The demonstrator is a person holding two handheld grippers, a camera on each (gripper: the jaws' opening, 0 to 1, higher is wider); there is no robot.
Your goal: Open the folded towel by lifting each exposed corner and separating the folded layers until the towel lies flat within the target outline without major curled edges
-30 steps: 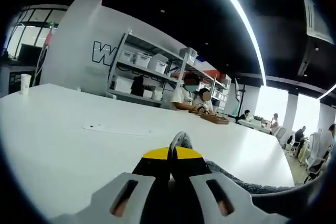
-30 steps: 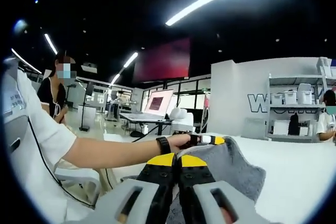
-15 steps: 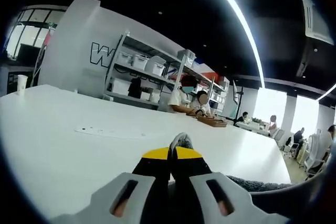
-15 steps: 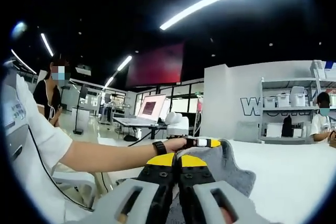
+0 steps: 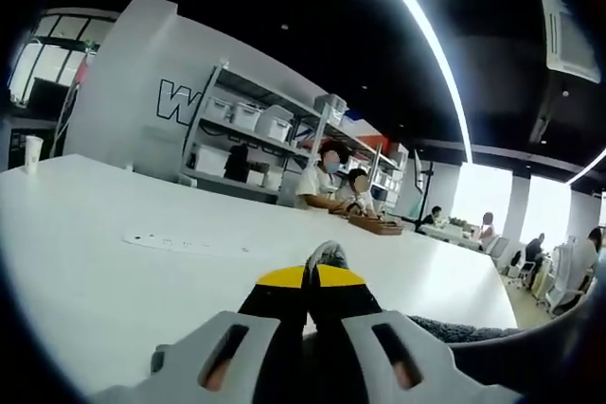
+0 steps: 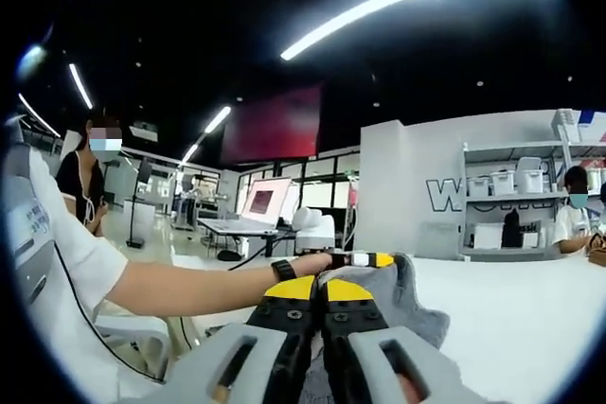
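Grey towel [image 6: 398,295] is pinched at a corner in each of my tools. In the right gripper view it's bunched right at the yellow tips of my right tool [image 6: 320,283], jaws closed on the fabric, cloth spreading up and to the right of the tips above the white surface [image 6: 530,328]. My left tool [image 6: 365,258] comes in just past that, gripping the towel's far edge, with my hand [image 6: 311,263] and a black wristband [image 6: 284,269] behind it.

In the left gripper view my left tool [image 5: 311,276] has its jaws closed on a small grey tuft of towel [image 5: 325,254] poking above the tips; the rest trails off low to the right, along the surface [image 5: 114,272]. Further out: a flat white strip [image 5: 185,245] lying on the surface, a paper cup [image 5: 32,152] at far left, shelving with bins [image 5: 256,134], people seated at a far table.
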